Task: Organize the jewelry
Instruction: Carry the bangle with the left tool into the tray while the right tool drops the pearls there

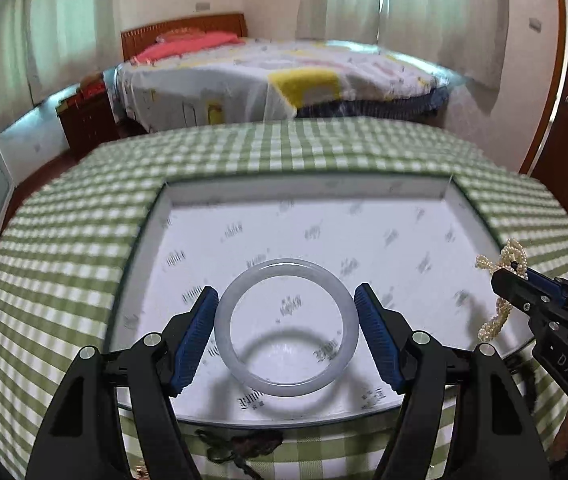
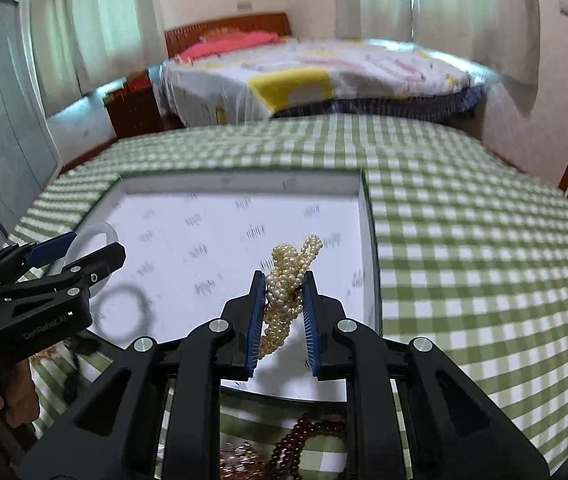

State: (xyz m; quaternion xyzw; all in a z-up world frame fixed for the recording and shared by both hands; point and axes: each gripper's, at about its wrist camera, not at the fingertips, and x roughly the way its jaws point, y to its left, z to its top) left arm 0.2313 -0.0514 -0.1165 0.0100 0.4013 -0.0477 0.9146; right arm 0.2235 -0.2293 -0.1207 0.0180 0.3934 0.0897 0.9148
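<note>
1. Jewelry is held in both grippers above a shallow white box [image 1: 187, 216] whose floor is printed with small grey marks.
2. The box sits on a worktop [image 1: 63, 240] covered in green-and-white checked cloth.
3. The left gripper [image 1: 286, 322] has its blue-padded fingers [image 1: 197, 330] spread wide and pressed against the two sides of a pale translucent bangle [image 1: 243, 372], carrying it over the near part of the box; the ring's shadow falls on the box floor beneath.
4. The right gripper [image 2: 284, 304] has its fingers [image 2: 257, 316] nearly together, pinching a bunched pearl necklace [image 2: 290, 276] whose loops rise above the fingertips and hang below them, over the box's right half.
5. Dark red beads [image 2: 308, 436] lie on the cloth just in front of the box's near edge, partly hidden by the right gripper.
6. Another dark, tangled piece [image 1: 239, 446] lies on the cloth near the front edge in the left wrist view; I cannot tell what it is.
7. A bed [image 1: 284, 80] with a patterned cover stands beyond the worktop.
</note>
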